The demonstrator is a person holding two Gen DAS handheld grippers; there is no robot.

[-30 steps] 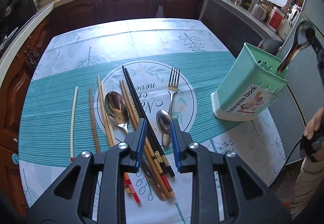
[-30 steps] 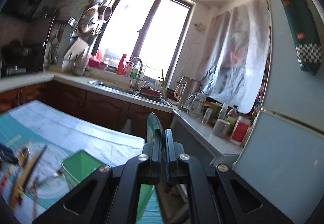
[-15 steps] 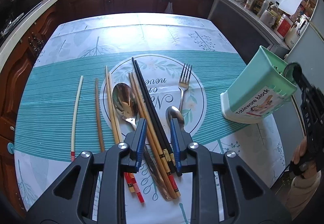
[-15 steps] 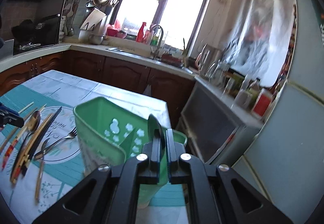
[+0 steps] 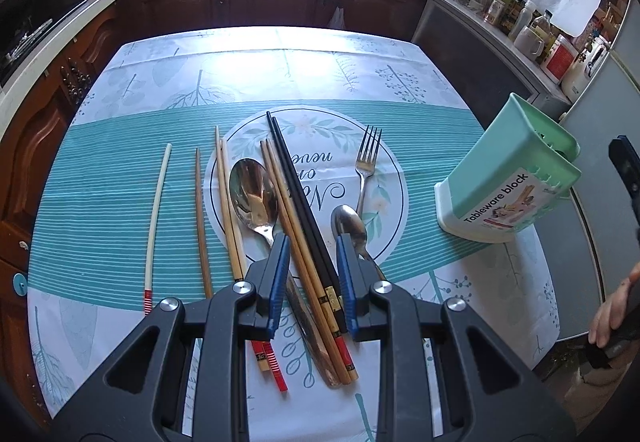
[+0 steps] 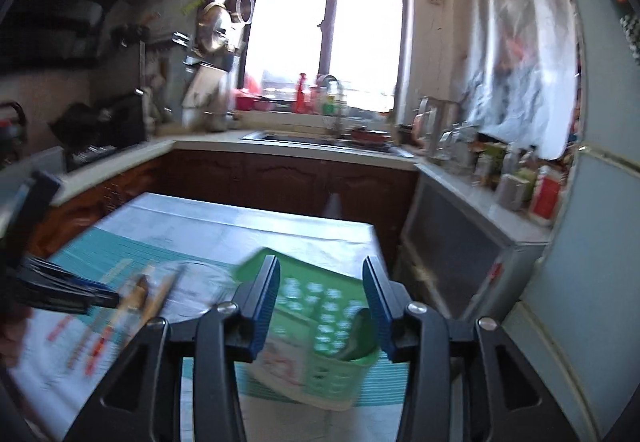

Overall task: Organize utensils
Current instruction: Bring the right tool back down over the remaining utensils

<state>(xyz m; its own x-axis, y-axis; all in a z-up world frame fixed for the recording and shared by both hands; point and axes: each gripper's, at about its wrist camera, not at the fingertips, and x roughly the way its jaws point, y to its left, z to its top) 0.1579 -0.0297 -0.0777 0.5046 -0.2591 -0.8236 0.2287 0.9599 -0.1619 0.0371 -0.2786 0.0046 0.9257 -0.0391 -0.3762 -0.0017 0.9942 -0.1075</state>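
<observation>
the green utensil holder (image 5: 508,178) labelled "tableware block" stands near the right edge of the table (image 5: 280,70), with a spoon bowl (image 6: 360,334) showing inside it in the blurred right wrist view. the far half of the tablecloth lies bare. chopsticks (image 5: 296,210), a large spoon (image 5: 254,194), a small spoon (image 5: 350,226) and a fork (image 5: 368,162) lie lengthwise, tips pointing away. the left gripper (image 5: 312,274) hovers parted over the chopsticks; the right gripper (image 6: 320,306) gapes wide, empty, above the holder.
</observation>
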